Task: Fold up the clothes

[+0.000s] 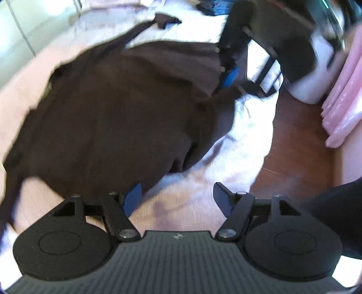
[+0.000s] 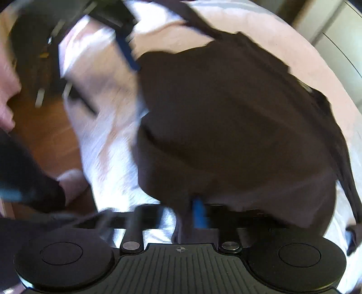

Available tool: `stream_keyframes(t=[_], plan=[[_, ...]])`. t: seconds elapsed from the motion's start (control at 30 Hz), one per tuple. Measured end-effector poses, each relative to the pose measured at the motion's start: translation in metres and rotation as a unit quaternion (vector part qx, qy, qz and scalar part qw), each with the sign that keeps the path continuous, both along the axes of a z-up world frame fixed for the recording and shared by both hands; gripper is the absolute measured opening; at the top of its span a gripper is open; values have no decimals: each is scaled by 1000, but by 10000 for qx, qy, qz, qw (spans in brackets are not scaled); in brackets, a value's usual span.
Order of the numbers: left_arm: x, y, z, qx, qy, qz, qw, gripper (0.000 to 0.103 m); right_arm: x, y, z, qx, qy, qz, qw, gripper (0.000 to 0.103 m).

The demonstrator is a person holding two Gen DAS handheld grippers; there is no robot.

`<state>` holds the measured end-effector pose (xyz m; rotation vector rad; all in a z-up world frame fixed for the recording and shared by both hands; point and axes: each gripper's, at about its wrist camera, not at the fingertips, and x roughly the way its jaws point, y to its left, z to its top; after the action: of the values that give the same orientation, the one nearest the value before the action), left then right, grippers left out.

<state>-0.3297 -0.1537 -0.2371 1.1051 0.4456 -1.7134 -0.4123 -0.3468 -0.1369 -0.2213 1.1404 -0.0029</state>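
Note:
A dark brown garment lies spread over a bed with a pale sheet. My left gripper is open at the garment's near edge, its left blue pad touching the cloth, with only sheet between the fingers. My right gripper is shut on a bunched edge of the brown garment, with cloth draped over its blue pad. In the left wrist view, the right gripper's blue pad sits at the garment's far right edge. Both views are blurred.
A wooden floor runs beside the bed on the right, with pink fabric past it. Another dark piece of clothing lies at the bed's far end. A hand and a dark sleeve show at the left.

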Motion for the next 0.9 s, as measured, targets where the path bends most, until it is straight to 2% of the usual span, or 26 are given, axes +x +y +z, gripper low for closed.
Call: stream_keyframes(t=[0.1, 0.23, 0.3, 0.37, 0.43, 0.47, 0.5, 0.57, 0.63, 0.73, 0.83, 0.9], plan=[[-18, -2, -2, -449, -232, -47, 9987, 69, 3, -35, 27, 904, -168, -1002, 9907, 6], [-41, -13, -7, -975, -737, 6, 9925, 74, 3, -83, 58, 1992, -377, -2215, 9539, 4], [-50, -22, -12, -1155, -988, 93, 9883, 75, 1, -102, 66, 2333, -451, -2570, 9367, 4], [-58, -33, -20, -1298, -1398, 156, 9815, 75, -1, -117, 70, 2598, -501, -2725, 9251, 4], [-57, -44, -26, -1277, -1773, 243, 9755, 69, -2, -132, 74, 2859, -550, -2877, 9124, 4], [-51, -49, -26, -1170, -1804, 314, 9761, 52, -3, -140, 76, 2989, -574, -2952, 9057, 4], [-46, -55, -26, -1062, -1835, 385, 9765, 27, -4, -144, 78, 3044, -566, -2942, 9042, 4], [-29, -58, -14, -786, -1693, 433, 9815, 6, -6, -139, 78, 2898, -440, -2627, 9193, 4], [-11, -56, 3, -466, -1411, 394, 9881, 4, -8, -135, 78, 2748, -314, -2309, 9328, 4], [14, -42, 33, 158, -644, 109, 9977, 3, -11, -128, 78, 2514, -123, -1825, 9504, 4], [33, -28, 49, 904, 177, -134, 9957, 2, -26, -101, 71, 2553, 122, -1331, 9576, 4], [41, -14, 45, 1197, 408, -135, 9919, 6, -42, -84, 64, 2525, 219, -1245, 9593, 4]])
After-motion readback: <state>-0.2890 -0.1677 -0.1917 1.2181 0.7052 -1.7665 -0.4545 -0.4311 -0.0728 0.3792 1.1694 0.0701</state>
